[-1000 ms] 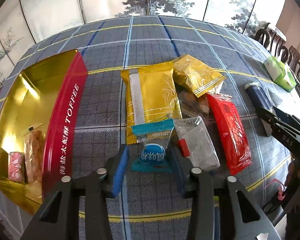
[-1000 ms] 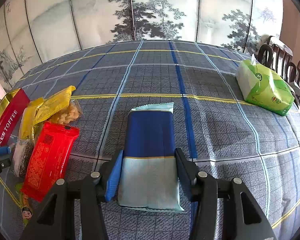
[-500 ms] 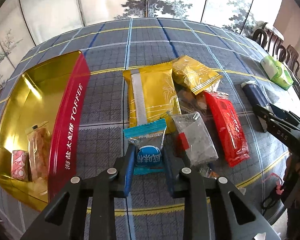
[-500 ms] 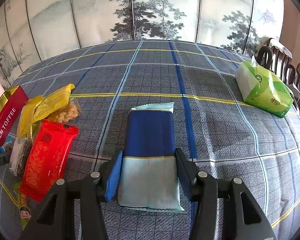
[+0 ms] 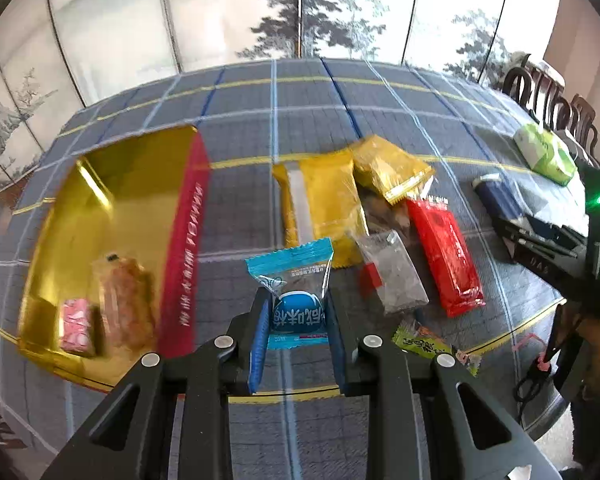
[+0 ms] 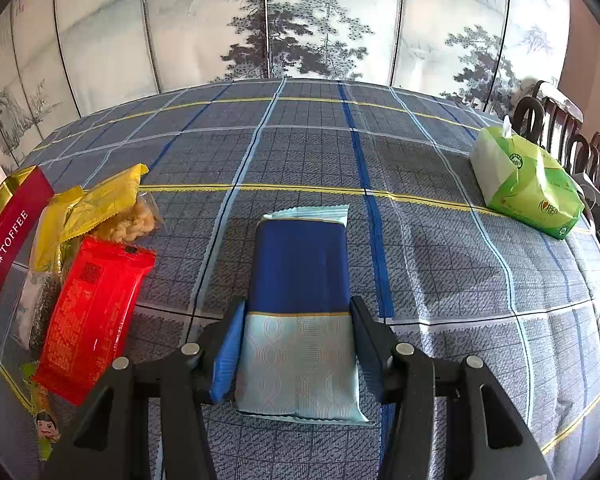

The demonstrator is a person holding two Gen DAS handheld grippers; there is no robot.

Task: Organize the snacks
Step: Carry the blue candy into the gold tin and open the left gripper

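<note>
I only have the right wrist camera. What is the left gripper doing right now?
Observer: The left gripper is shut on a small blue wrapped candy, pads on both of its sides.
Operator: Good. I can only see the red side of the toffee tin. Is anything inside it?
Observer: Yes. The toffee tin is open, and on its gold floor lie a pink packet and an orange snack in clear wrap.
Operator: Where is the tin relative to the candy?
Observer: In the left wrist view, the tin's red wall stands just left of the held candy.
</note>
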